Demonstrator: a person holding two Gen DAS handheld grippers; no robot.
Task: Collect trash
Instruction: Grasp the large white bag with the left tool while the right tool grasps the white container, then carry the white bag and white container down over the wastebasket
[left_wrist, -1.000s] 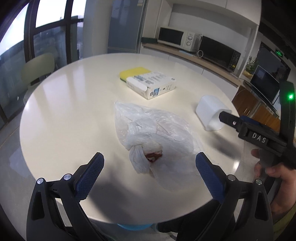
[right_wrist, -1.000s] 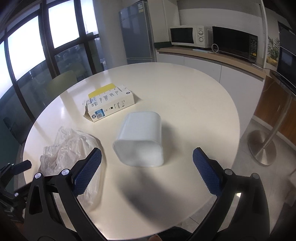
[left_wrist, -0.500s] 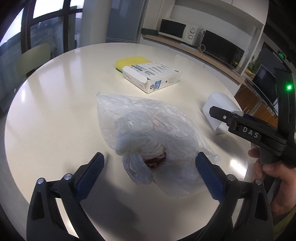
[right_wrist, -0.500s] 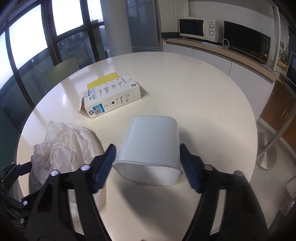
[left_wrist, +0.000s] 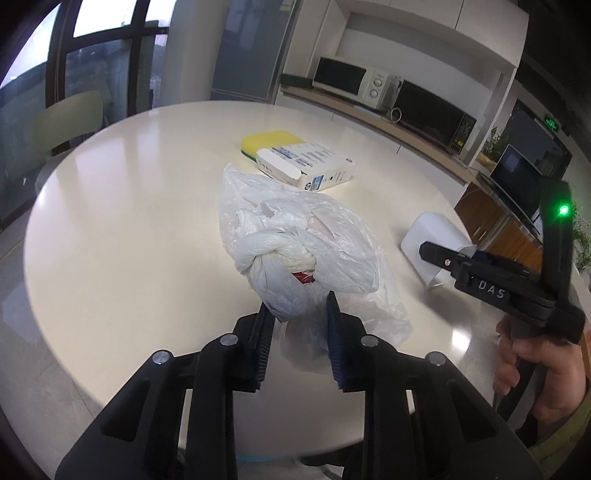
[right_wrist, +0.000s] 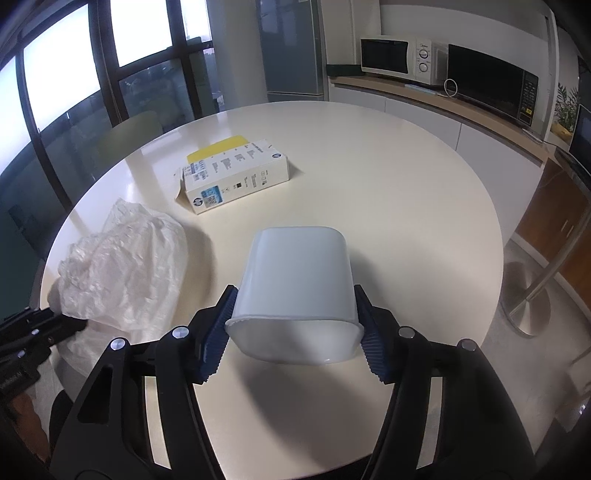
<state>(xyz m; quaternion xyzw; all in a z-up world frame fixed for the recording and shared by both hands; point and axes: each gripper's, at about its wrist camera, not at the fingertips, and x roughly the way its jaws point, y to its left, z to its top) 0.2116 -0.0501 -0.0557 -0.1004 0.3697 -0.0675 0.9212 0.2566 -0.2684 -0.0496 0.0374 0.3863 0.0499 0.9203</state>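
At lower centre, the left hand-held gripper (left_wrist: 300, 308) had just closed on the knotted plastic trash bag (left_wrist: 295, 254) on the tabletop (left_wrist: 129, 221); the right hand-held gripper (right_wrist: 293, 328) clamped the tipped white bin (right_wrist: 295, 288)

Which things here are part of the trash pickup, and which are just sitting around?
In the job:
- plastic bag, knotted, between the left gripper's fingers
- white bin, on its side, clamped in the right gripper

Lying about:
- printed carton, possibly trash too
- yellow sponge
- round table
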